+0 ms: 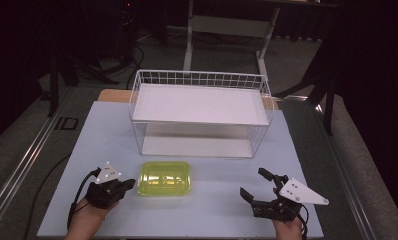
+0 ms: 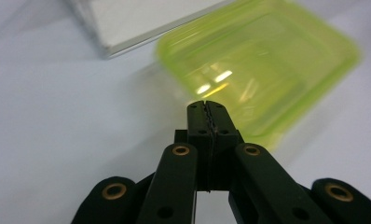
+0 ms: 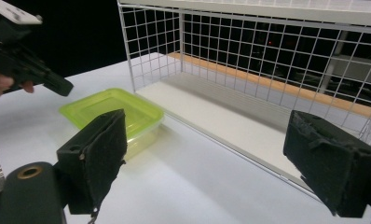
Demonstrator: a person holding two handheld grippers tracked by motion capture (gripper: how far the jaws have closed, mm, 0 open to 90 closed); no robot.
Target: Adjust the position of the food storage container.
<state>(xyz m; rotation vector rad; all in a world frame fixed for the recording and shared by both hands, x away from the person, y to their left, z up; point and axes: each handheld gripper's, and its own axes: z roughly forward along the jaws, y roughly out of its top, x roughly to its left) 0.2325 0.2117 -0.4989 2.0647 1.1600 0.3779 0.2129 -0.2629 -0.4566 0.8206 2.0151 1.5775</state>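
A translucent lime-green plastic container [image 1: 165,178] lies upside down on the pale table, in front of the wire rack. My left gripper [image 1: 129,184] is shut with nothing between its jaws, its tip just left of the container's edge. In the left gripper view the closed jaws [image 2: 207,109] point at the container's [image 2: 263,60] near side. My right gripper [image 1: 253,184] stands open on the table's right, apart from the container. In the right gripper view its wide pads [image 3: 99,161] frame the container [image 3: 111,114] and the other gripper [image 3: 58,86].
A white wire rack [image 1: 199,111] with an upper shelf and a lower shelf stands at the table's middle back. The table's front edge [image 1: 187,235] lies just below both hands. Cables trail from the left gripper off the left side.
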